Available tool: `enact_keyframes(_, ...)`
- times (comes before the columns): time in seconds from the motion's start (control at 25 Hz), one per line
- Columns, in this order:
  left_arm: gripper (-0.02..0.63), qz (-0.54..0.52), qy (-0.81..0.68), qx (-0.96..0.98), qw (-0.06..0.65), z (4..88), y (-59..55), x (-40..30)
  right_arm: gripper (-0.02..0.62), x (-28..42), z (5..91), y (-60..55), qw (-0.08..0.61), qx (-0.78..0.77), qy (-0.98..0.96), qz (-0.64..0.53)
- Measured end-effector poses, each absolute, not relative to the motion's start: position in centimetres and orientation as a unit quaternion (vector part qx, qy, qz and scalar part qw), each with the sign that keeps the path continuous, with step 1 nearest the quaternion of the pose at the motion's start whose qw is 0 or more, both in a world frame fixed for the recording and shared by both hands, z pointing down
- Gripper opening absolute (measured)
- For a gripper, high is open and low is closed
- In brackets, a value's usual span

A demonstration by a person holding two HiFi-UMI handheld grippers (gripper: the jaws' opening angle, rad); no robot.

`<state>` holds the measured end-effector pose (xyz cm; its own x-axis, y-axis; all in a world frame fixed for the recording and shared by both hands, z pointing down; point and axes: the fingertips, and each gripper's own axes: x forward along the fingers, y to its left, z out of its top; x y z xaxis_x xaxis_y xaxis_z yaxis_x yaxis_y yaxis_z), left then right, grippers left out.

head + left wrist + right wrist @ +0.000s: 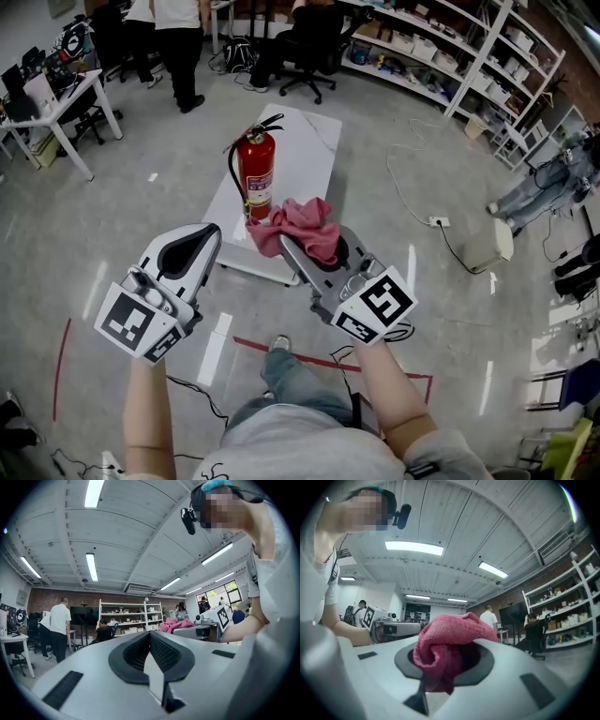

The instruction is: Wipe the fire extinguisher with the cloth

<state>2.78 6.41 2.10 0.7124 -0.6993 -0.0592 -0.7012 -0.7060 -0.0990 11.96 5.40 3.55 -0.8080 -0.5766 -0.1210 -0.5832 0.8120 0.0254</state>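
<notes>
A red fire extinguisher with a black hose stands upright near the front end of a low white table. A pink cloth hangs bunched from my right gripper, just to the right of the extinguisher's base and level with it. In the right gripper view the cloth fills the jaws, which are shut on it. My left gripper is held to the left of the table's front edge, apart from the extinguisher. Its jaws meet with nothing between them. Both grippers tilt upward.
Standing people and a desk are at the back left. A seated person on an office chair and long shelves are at the back. A power strip and cable lie on the floor to the right. Red tape marks the floor near my feet.
</notes>
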Motion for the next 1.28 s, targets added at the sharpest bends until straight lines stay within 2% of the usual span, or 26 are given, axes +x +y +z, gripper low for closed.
enact_keyframes(0.36, 0.009, 0.007, 0.367, -0.928, 0.059, 1.9, -2.5, 3.6, 0.107, 11.2, 3.3, -3.2, 0.050, -0.289, 0.955, 0.044)
enact_keyframes(0.84, 0.009, -0.001, 0.344, -0.938, 0.055, 2.7, -8.6, 3.2, 0.109, 10.3, 4.4, -9.1, 0.050, -0.304, 0.951, 0.035)
enact_keyframes(1.28, 0.009, -0.005, 0.269, -0.962, 0.037, 6.1, -15.6, -1.6, 0.109, 5.8, 8.0, -15.2, 0.027, -0.388, 0.921, 0.020)
